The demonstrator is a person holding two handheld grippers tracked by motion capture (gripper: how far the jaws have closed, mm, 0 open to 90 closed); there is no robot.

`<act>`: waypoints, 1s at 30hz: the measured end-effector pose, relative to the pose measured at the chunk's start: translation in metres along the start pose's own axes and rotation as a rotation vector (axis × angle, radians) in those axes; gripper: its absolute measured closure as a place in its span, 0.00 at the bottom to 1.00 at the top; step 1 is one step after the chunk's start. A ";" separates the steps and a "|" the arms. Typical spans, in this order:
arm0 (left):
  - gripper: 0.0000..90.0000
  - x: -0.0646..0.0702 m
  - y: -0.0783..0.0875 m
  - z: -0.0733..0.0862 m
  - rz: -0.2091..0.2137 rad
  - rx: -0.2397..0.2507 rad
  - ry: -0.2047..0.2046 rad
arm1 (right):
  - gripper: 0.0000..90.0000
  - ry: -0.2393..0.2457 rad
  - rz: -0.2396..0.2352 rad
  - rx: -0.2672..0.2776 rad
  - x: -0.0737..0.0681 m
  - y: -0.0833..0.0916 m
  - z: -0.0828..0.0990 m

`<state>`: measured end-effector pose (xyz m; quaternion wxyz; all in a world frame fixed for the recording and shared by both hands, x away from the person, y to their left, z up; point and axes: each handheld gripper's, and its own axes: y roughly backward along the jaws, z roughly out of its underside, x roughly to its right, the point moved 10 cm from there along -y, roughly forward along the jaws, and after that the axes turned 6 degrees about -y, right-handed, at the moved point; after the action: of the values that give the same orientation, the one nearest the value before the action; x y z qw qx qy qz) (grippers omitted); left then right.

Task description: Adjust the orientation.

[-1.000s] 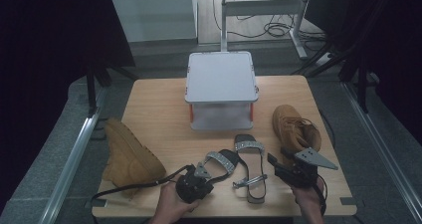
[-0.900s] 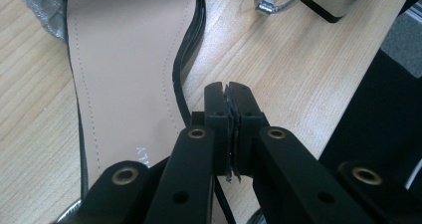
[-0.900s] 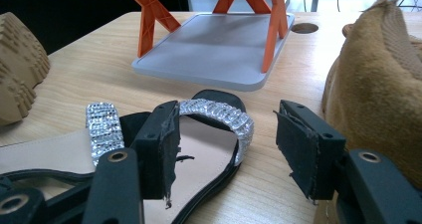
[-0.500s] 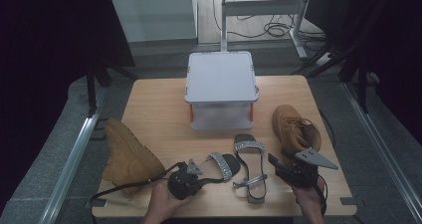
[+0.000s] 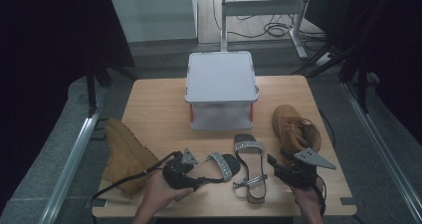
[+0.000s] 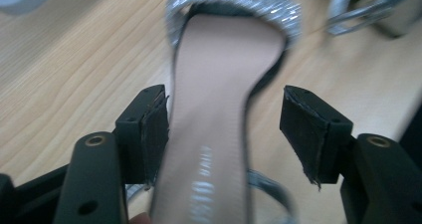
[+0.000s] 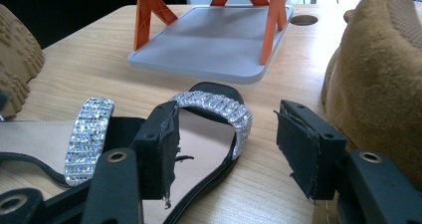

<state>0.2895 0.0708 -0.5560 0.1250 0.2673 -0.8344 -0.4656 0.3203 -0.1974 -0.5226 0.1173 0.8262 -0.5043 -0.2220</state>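
A dim workroom with dark curtains surrounds my light wooden table, seen from above. At the table's far middle stands a grey lidded box with orange clips. Two tan suede boots flank the work area: the left boot lies at the table's left edge, the right boot stands near the right edge.

Between them lie two black sandals with glittering straps. The left sandal lies slanted, its heel end toward my left gripper. In the left gripper view, that gripper's jaws have just been opening: they now stand wide, with the sandal's pale insole between them, one pad just beside its edge, the other clearly apart.

The right sandal lies lengthwise, toe toward the box. My right gripper hovers just to its right, jaws spread wide and gripping nothing; in the right gripper view its strap shows beyond the left jaw, the right boot filling the right side.
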 end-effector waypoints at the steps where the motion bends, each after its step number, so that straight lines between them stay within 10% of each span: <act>1: 0.39 -0.001 -0.005 0.000 0.006 -0.009 0.000 | 0.47 -0.001 -0.001 -0.001 0.000 0.000 0.000; 11: 0.40 -0.003 -0.037 0.015 0.055 -0.142 0.010 | 0.47 -0.007 0.008 -0.002 0.003 0.000 0.001; 30: 0.47 0.001 -0.017 0.017 0.027 -0.152 0.037 | 0.46 -0.010 0.011 0.000 0.005 0.001 0.001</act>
<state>0.2861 0.0748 -0.5796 0.1666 0.2542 -0.7976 -0.5210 0.3211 -0.2020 -0.5238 0.1159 0.8224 -0.5094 -0.2253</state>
